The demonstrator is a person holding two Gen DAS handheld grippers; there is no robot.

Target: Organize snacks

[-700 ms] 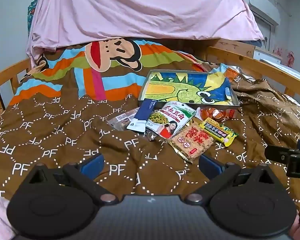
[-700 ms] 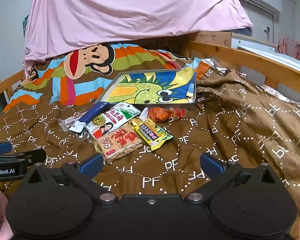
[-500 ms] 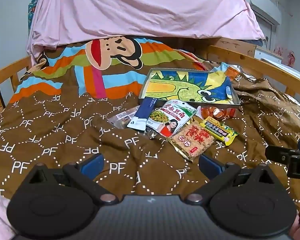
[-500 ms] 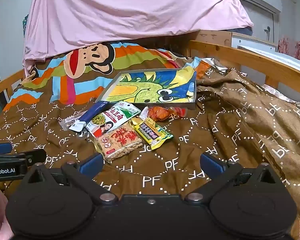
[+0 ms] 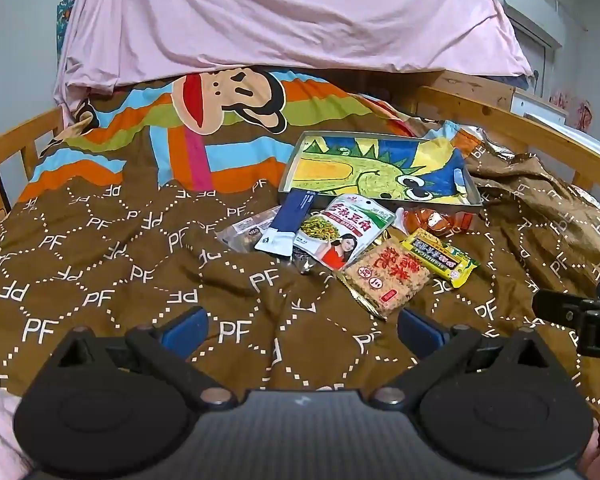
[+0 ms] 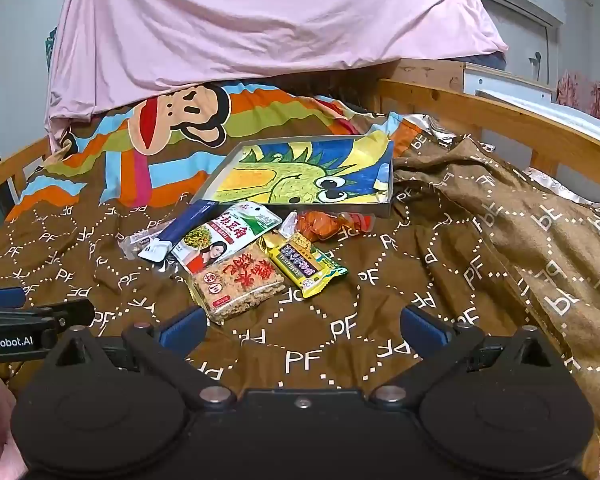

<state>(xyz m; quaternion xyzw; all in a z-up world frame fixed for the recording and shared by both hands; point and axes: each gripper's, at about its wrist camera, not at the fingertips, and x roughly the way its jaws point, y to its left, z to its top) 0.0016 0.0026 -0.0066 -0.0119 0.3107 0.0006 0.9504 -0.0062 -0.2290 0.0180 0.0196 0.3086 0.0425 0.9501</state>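
Note:
Several snack packs lie on a brown blanket before a shallow dragon-print tray (image 5: 300,156) (image 6: 386,204). They include a blue-and-white sachet (image 5: 290,222) (image 6: 180,232), a green-white pack with a woman's picture (image 5: 342,232) (image 6: 224,238), a rice-cracker pack (image 5: 386,276) (image 6: 238,282), a yellow-green bar (image 5: 440,256) (image 6: 306,268), an orange-red pack (image 5: 434,220) (image 6: 324,224) and a clear pack (image 5: 244,232). My left gripper (image 5: 300,330) and right gripper (image 6: 302,326) are open and empty, short of the packs.
Wooden bed rails run along the left (image 5: 8,144) and right (image 6: 500,120). A pink sheet (image 5: 280,12) hangs behind. The blanket is bunched in folds at the right (image 6: 540,240). Each gripper's side shows in the other's view: the right one (image 5: 580,316), the left one (image 6: 28,320).
Both grippers have edged slightly forward toward the snacks and stayed open. No snack has moved.

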